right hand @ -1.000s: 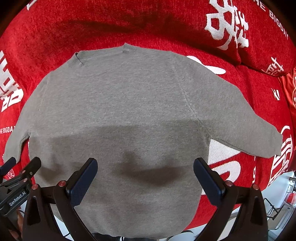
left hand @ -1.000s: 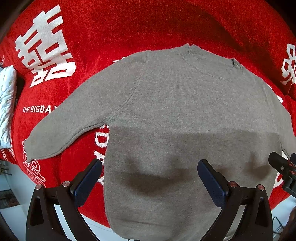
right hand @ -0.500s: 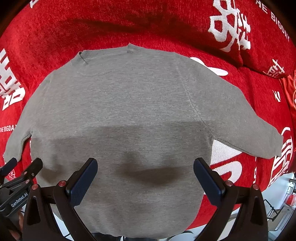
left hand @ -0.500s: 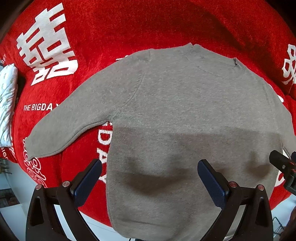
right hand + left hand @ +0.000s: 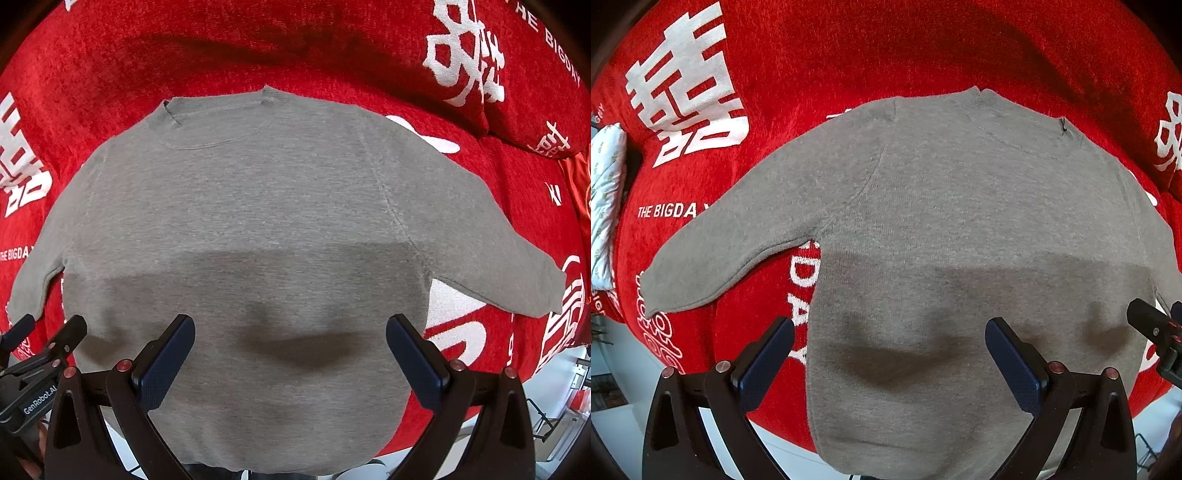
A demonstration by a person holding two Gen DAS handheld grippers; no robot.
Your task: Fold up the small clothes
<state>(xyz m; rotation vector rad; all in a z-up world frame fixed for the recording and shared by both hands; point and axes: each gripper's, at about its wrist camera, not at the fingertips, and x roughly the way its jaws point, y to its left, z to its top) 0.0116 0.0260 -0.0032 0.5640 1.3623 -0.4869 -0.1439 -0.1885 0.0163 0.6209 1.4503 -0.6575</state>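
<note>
Left wrist view: a grey knit sweater (image 5: 960,229) lies flat on a red plush blanket (image 5: 820,51). Both hand-held grippers, left hand-held gripper (image 5: 889,352) and right hand-held gripper (image 5: 290,350), hover wide near its hem. Folding looks unstarted; next, probably grasp a sleeve.

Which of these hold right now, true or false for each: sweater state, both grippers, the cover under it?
1. The grey sweater lies spread flat with both sleeves out to the sides. True.
2. The left gripper is shut on the sweater's hem. False: its jaws stand wide open, with nothing between them.
3. The right gripper is open above the sweater's lower body. True.
4. The sweater lies on a plain blue sheet. False: it lies on a red cover with white printed characters.
5. The neckline points away from the grippers. True.
6. One sleeve is already folded across the chest. False: neither sleeve is folded.
</note>
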